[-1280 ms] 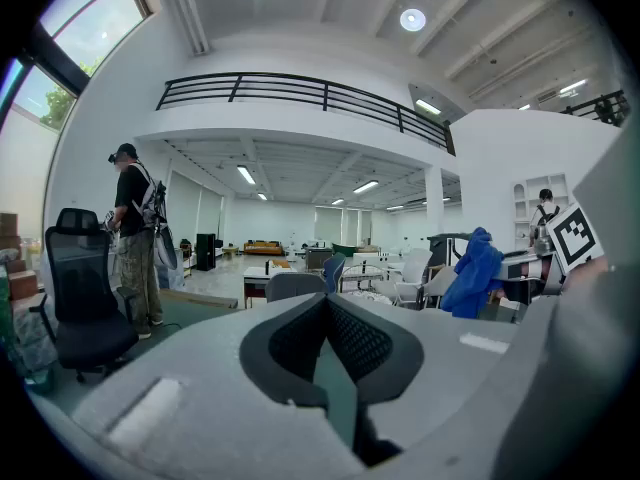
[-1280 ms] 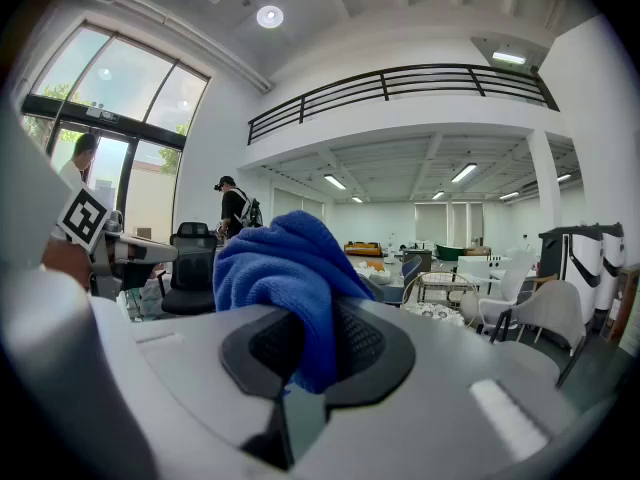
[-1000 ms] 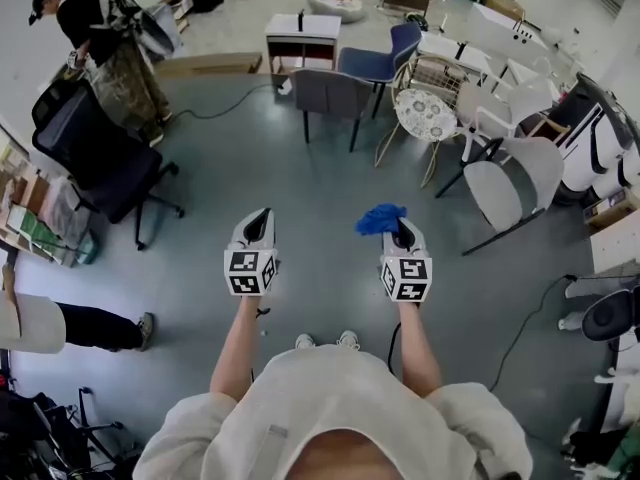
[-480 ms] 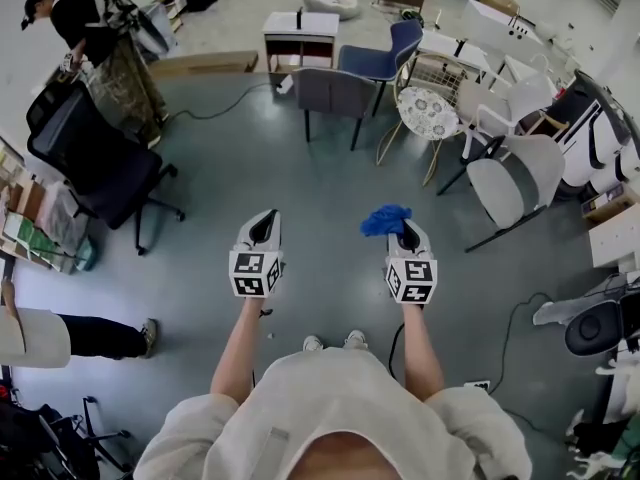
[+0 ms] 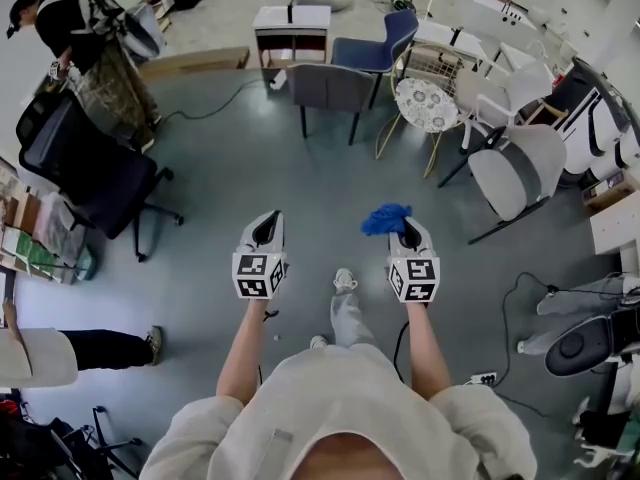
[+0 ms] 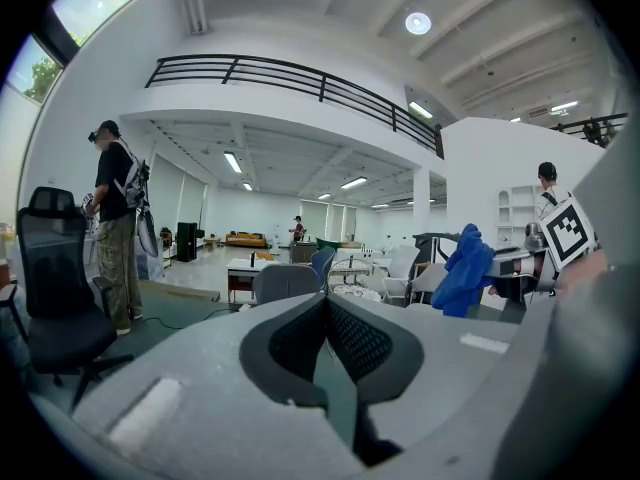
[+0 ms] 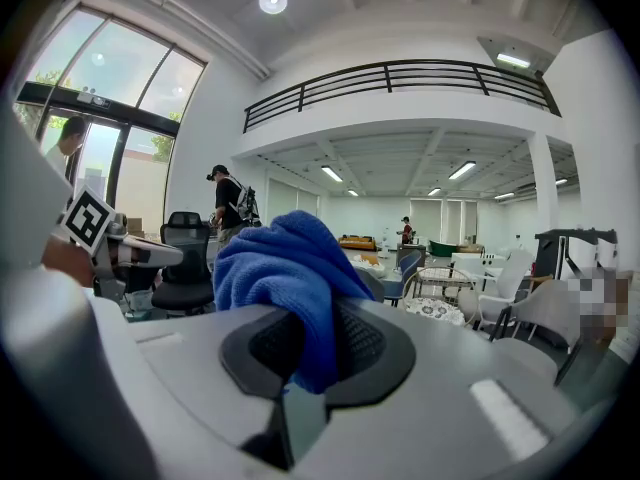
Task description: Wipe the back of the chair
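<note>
A grey chair (image 5: pixel 330 88) stands ahead on the floor with its back turned toward me; it also shows small in the left gripper view as the grey chair (image 6: pixel 285 281). My right gripper (image 5: pixel 404 230) is shut on a crumpled blue cloth (image 5: pixel 385 218), which bulges out of the jaws as the blue cloth (image 7: pixel 285 268). My left gripper (image 5: pixel 267 220) is shut with nothing in it, its pads (image 6: pixel 345 338) meeting at the tip. Both grippers hang at waist height over bare floor, well short of the chair.
A blue chair (image 5: pixel 385 48) and a small white table (image 5: pixel 290 23) stand behind the grey chair. White chairs (image 5: pixel 515 173) and a round patterned seat (image 5: pixel 425 103) cluster on the right. A black office chair (image 5: pixel 85 173) and a standing person (image 5: pixel 70 28) are on the left. A cable (image 5: pixel 520 298) lies at my right.
I have stepped forward: one foot now shows ahead between the grippers and the chairs have drawn nearer. Both grippers keep their hold and spacing.
</note>
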`<state>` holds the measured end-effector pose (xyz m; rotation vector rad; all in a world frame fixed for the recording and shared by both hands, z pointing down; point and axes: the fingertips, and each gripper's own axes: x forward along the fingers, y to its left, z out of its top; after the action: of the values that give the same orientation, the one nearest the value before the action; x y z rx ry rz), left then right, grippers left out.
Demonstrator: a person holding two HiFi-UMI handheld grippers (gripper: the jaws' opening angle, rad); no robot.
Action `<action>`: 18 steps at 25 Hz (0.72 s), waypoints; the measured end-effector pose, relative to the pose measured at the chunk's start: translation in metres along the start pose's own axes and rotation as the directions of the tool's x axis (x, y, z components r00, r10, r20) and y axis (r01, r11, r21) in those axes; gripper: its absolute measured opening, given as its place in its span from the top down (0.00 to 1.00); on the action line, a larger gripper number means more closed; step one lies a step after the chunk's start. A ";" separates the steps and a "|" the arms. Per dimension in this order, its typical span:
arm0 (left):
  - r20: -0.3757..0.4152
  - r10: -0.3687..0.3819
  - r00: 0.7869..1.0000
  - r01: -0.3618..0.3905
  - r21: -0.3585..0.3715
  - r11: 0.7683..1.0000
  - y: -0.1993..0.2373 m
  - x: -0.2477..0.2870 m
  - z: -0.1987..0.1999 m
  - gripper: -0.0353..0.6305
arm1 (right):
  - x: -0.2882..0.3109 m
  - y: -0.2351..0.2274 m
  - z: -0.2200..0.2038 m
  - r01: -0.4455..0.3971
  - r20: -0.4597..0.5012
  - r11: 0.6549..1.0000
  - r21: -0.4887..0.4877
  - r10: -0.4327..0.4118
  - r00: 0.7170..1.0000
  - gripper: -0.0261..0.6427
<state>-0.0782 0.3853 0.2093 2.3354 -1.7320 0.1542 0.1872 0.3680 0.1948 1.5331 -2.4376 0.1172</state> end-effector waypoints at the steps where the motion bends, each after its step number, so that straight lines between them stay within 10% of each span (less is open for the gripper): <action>1: 0.002 0.005 1.000 -0.005 0.000 1.000 0.004 0.004 0.002 0.94 | 0.007 -0.001 0.002 -0.004 0.003 1.000 0.000 0.004 1.000 0.90; 18: -0.010 0.113 0.994 -0.113 0.015 0.994 0.076 0.173 0.063 0.94 | 0.215 -0.070 0.052 -0.126 0.023 0.992 0.014 0.126 0.992 0.90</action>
<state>-0.1023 0.1887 0.1958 2.2429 -1.8644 0.1989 0.1526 0.1387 0.1954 1.3926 -2.5559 0.1447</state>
